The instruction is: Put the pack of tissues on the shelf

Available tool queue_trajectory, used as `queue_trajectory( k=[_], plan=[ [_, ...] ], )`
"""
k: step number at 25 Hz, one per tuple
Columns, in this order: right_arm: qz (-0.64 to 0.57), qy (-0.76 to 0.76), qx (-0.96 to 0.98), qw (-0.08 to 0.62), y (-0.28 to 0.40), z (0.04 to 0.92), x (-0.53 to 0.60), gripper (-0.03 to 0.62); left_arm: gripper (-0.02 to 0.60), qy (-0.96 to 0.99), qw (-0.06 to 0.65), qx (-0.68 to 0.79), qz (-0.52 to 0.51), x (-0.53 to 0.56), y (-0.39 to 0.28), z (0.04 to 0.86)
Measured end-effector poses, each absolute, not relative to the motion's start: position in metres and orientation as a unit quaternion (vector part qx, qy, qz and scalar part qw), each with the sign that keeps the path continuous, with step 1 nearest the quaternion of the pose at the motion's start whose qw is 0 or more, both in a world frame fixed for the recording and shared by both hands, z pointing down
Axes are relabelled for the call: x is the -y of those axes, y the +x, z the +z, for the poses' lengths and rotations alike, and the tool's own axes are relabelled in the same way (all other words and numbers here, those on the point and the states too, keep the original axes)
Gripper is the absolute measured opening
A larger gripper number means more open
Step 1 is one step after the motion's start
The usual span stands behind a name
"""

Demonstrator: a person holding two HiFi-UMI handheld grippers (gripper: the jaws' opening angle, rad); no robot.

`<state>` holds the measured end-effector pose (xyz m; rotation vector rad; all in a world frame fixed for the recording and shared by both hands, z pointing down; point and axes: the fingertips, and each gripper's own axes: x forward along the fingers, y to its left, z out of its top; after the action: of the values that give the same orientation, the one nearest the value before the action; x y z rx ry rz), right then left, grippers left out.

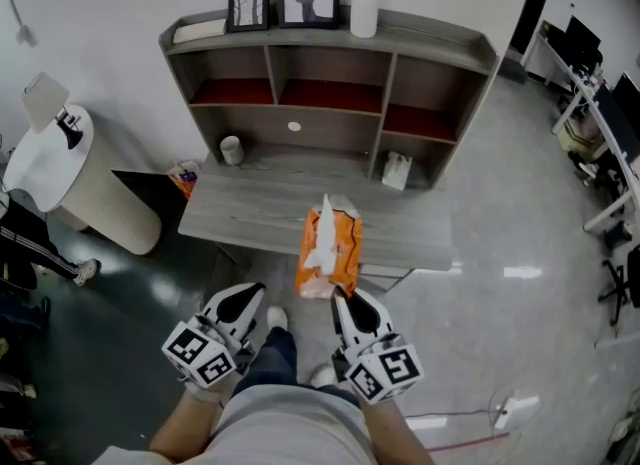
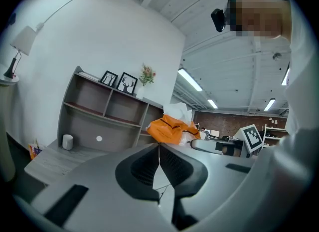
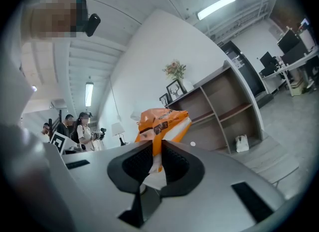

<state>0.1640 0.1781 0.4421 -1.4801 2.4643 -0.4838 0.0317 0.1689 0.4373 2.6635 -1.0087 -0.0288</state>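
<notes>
Our right gripper (image 1: 341, 300) jaws clench the pack of tissues (image 1: 330, 245) over the near tabletop (image 1: 245, 215) edge; left gripper (image 1: 256, 294) jaws closed, empty.

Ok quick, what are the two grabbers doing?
Left gripper: closed, empty.
Right gripper: closed on the pack of tissues.

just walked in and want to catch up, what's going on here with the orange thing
A person holds a gripper in each hand. The right gripper is shut on one end of the orange pack of tissues, held up in front of the grey desk. The left gripper is shut and empty beside it. The shelf unit stands at the back of the desk, with a white cup and a small white bag at its foot. The pack is not yet on the shelf.
</notes>
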Motion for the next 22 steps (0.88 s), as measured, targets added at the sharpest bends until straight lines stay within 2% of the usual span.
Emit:
queue_trajectory(
  k=[13,22],
  plan=[
    [-0.186,-0.524,-0.827,0.079,0.133,0.454,-0.051,0.044,0.016,0.931,0.166,0.325,-0.012,-0.026,0.001,0.448],
    [-0.178,-0.551,-0.811,0.084,0.094,0.438,0.052,0.044,0.015,0.941,0.178,0.286,-0.011,0.072,-0.036,0.44]
  ],
)
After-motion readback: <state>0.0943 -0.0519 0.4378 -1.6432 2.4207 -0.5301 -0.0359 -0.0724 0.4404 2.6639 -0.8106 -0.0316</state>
